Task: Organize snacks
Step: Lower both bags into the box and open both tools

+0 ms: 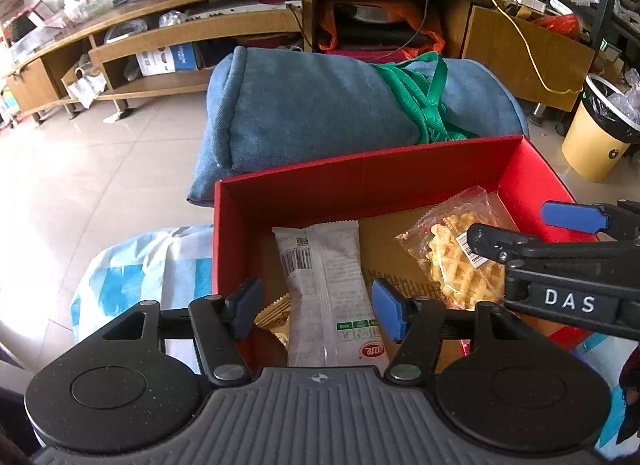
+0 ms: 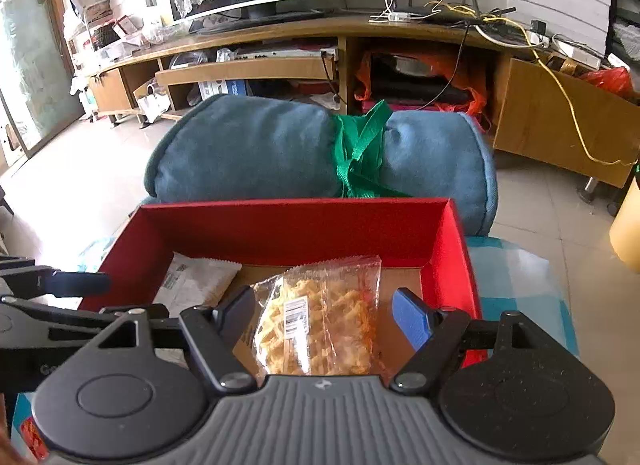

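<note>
Now | both claws (image 1: 316, 311) (image 2: 324, 319) stand apart, gripping nothing | white packet (image 1: 324, 285), waffle bag (image 2: 320, 329) loose in red box (image 1: 360, 181) | risk: closing snags either wrapper.

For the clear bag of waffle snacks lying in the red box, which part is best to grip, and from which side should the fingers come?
Probably the crimped top seam of the clear waffle bag, coming from above. The bag lies flat on the floor of the red box, its seam toward the far wall. That strip is thin and holds no waffles, so the fingers would crush nothing.
</note>
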Motion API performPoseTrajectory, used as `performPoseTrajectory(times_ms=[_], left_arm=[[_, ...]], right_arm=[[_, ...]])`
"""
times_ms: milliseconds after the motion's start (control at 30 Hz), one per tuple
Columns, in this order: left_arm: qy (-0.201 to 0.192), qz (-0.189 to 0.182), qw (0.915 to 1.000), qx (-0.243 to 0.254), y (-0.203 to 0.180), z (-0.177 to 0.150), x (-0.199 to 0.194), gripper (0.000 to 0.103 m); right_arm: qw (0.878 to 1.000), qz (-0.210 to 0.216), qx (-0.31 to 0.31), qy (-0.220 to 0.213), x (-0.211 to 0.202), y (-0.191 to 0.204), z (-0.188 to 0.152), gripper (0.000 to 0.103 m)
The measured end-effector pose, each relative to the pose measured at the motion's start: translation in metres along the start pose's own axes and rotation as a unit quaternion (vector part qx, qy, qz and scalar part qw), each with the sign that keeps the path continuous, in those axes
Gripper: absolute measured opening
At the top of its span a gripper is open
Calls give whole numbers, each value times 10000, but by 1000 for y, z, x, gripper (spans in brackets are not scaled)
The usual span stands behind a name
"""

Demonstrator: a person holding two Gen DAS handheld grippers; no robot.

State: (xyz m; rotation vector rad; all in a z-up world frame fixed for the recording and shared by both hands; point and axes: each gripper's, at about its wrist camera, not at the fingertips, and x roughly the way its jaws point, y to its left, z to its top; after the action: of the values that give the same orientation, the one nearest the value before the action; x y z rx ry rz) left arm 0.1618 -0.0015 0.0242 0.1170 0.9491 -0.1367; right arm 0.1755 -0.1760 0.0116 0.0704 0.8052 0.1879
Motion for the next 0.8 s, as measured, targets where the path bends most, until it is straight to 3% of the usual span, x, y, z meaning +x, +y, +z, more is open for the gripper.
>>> performPoseTrajectory(times_ms=[800], left_arm=[[-77,-109,9999,-46,5,-22,-36,73]], right_arm=[[9999,17,-100,-82,-45,12,-11,75]])
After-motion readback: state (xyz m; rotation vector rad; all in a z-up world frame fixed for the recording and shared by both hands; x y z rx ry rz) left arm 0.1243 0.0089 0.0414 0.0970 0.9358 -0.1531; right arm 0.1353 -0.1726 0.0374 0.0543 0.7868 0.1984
